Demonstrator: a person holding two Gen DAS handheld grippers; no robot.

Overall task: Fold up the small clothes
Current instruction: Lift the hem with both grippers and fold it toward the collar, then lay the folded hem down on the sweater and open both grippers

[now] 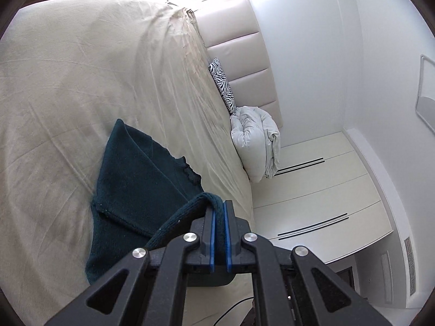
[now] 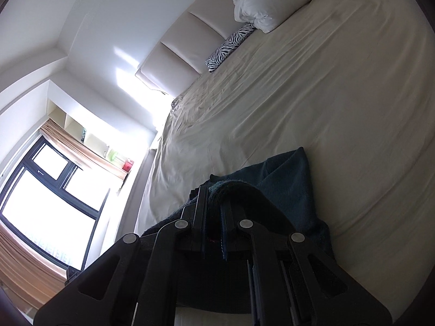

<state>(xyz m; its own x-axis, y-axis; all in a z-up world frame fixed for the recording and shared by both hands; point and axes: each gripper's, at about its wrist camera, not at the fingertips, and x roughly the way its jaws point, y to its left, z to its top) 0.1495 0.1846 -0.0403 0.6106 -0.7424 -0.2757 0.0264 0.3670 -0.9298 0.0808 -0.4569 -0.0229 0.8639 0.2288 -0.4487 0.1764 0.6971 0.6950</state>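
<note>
A dark teal knitted garment (image 1: 136, 179) lies partly folded on the cream bed sheet (image 1: 68, 68). My left gripper (image 1: 219, 203) is shut on a ribbed edge of it, and the fabric loops over the blue pads. In the right wrist view the same teal garment (image 2: 285, 179) drapes over my right gripper (image 2: 214, 190), which is shut on another edge of it. The cloth hides the right fingertips. Both grippers hold their edges a little above the sheet.
A padded cream headboard (image 1: 244, 54) stands at the bed's end, with a zebra-print cushion (image 1: 223, 84) and a white bundled duvet (image 1: 255, 141). White wardrobe doors (image 1: 326, 190) stand beyond the bed's edge. A window (image 2: 46, 195) and a shelf (image 2: 89, 146) are on the other side.
</note>
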